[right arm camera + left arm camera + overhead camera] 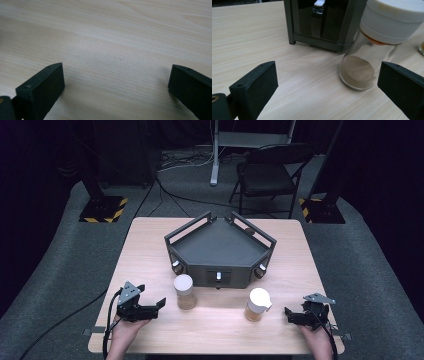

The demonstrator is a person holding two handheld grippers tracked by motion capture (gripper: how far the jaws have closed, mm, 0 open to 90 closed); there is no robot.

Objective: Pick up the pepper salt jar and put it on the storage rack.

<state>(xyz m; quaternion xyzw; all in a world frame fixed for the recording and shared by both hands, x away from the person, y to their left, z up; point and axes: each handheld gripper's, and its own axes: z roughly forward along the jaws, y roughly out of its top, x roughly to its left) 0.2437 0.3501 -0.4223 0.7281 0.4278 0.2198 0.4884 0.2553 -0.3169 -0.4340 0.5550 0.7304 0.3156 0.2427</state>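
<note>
high view: the left gripper (159,304) lies low by the table's near edge, jaws spread toward the left jar (184,292); the right gripper (289,312) points at the right jar (257,304).
left gripper view: jaws wide, the jar ahead, right of centre.
right gripper view: jaws wide over the bare table (112,45).
</note>
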